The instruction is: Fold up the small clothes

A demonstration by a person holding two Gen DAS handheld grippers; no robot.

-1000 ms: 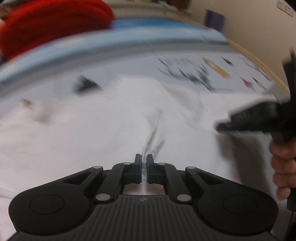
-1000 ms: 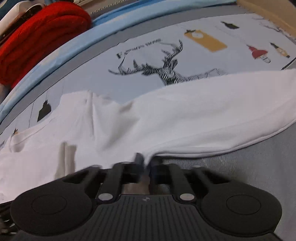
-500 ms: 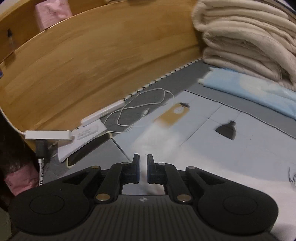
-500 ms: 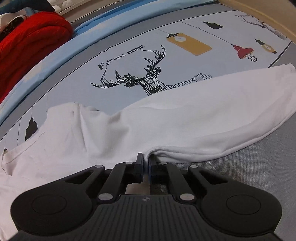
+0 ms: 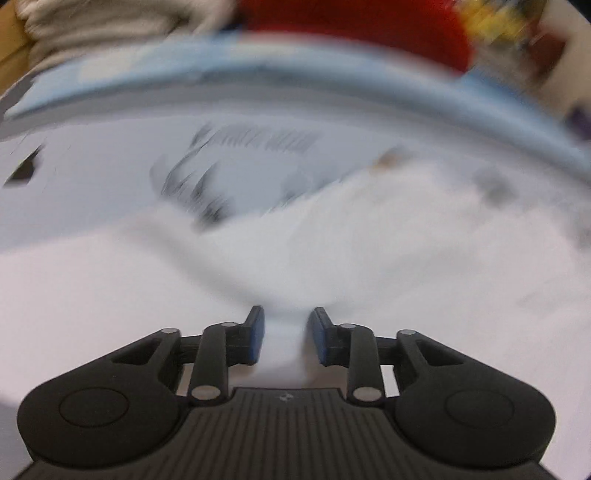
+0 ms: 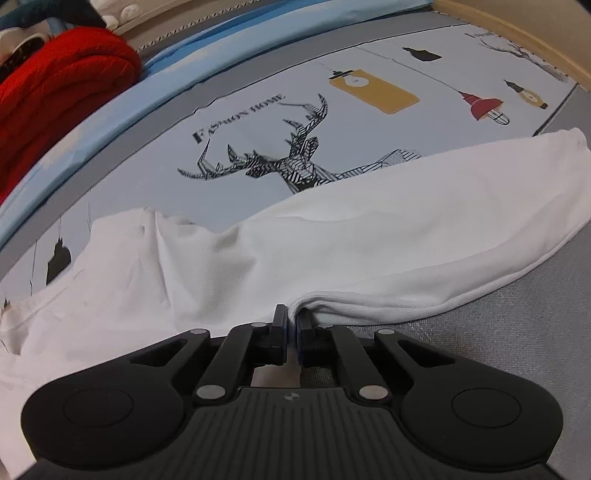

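A white garment [image 6: 369, 236] lies across a grey bed sheet [image 6: 369, 66] printed with a deer. Its right part is folded over into a long, doubled band. My right gripper [image 6: 291, 325] is shut on the near edge of that fold, where the layers bunch into the pads. The left wrist view is heavily blurred. In it my left gripper [image 5: 288, 325] hangs low over the same white garment [image 5: 332, 251]. Its jaws are opening, and a pinched ridge of the cloth runs between the blue pads [image 5: 256, 332].
A folded red blanket [image 6: 62, 85] and a light blue pillow edge [image 6: 184, 70] lie at the back left. A wooden bed frame [image 6: 517, 22] borders the far right. Bare grey sheet [image 6: 517, 332] lies right of the right gripper. A beige folded blanket [image 5: 92, 26] shows at the left view's top.
The left gripper's view swung from the wooden headboard side back over the white garment, and its jaws have parted. The right gripper kept shut on the fold and barely moved.
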